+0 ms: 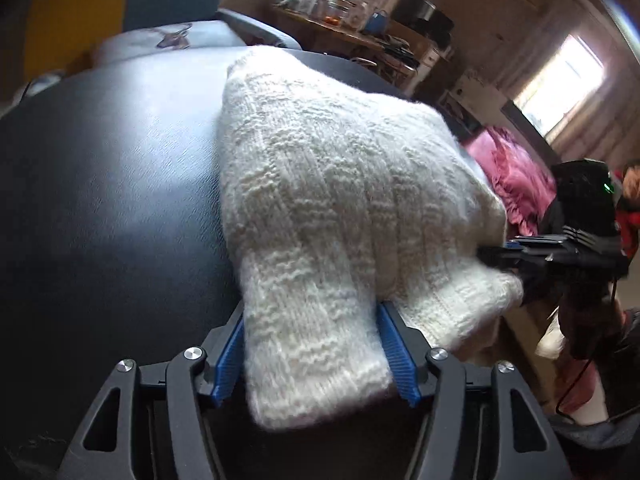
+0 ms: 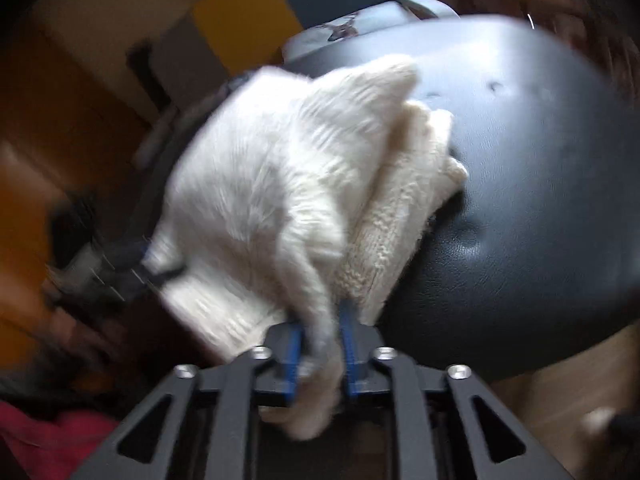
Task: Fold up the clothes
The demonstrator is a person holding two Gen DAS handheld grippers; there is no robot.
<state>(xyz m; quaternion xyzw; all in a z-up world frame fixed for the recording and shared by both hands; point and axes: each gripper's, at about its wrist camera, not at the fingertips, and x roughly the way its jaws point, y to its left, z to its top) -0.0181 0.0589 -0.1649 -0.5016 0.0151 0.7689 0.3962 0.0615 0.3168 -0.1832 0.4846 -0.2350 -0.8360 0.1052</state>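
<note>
A white knitted sweater (image 1: pixel 340 184) is shown lying on the black padded desk (image 1: pixel 112 184), with its near edge hanging over the desk rim. Its long axis is seen to run away from the left gripper (image 1: pixel 316 344) toward the far side of the desk. A sleeve-like end of the sweater lies between the blue fingers (image 1: pixel 230 354) of the left gripper, which are spread wide on either side of it; whether they press it cannot be told. A thin fold of the same edge is pinched between the nearly closed fingers of the right gripper (image 2: pixel 320 356), seen blurred. Both grippers are thus placed at the near edge, side by side, the right one on the hanging corner. A fold away from them, along the long axis, is judged likely. Pink cloth (image 1: pixel 516 176) lies beyond the sweater.
</note>
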